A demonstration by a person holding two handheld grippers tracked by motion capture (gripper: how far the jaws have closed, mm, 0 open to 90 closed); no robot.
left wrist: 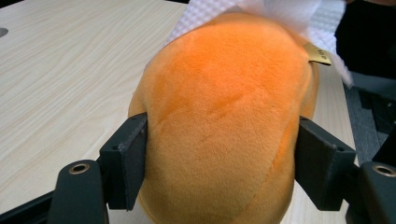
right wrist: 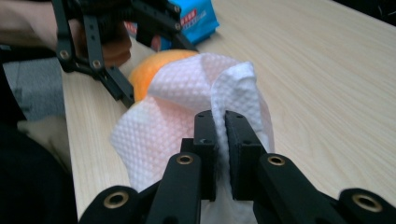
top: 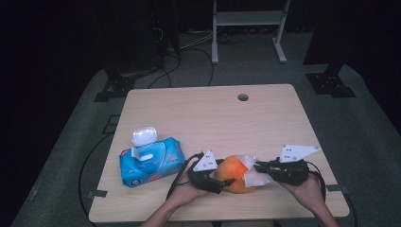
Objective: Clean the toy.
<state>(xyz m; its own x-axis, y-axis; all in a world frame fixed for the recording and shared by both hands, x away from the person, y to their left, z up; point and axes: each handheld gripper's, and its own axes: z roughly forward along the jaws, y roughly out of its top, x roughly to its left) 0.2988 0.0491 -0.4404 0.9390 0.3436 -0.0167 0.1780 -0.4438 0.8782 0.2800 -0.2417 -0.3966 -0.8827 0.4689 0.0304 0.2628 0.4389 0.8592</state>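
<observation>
Orange plush toy (top: 235, 175) lies on the table (top: 208, 113), near the front edge and a little right of centre. Rounded, soft pile surface; a small gold fabric tag (left wrist: 319, 54) is sewn at its far end, as seen in the left gripper view.

Left gripper (top: 222, 182) — jaws stand wide, one on each side of the toy's body. In the left gripper view both black pads (left wrist: 132, 156) sit against the plush, the left one pressed into the pile, the right one flush with the flank. Toy is held between them, resting on the table.

Right gripper (top: 259, 166) — jaws nearly closed, with a fold of white embossed wipe (right wrist: 187, 107) pinched between them. In the right gripper view the wipe bunches upward past the fingertips and drapes over the toy's near side; the orange surface shows above it. In the high view the wipe sits on the toy's right end, touching it.

The person's hands come in from the front edge, one on each gripper.

Blue wipes pack (top: 151, 162) lies to the left, well apart from the toy, with its white flip lid (top: 144, 136) open and tilted back. A round cable hole (top: 243, 97) sits in the table's far side.
</observation>
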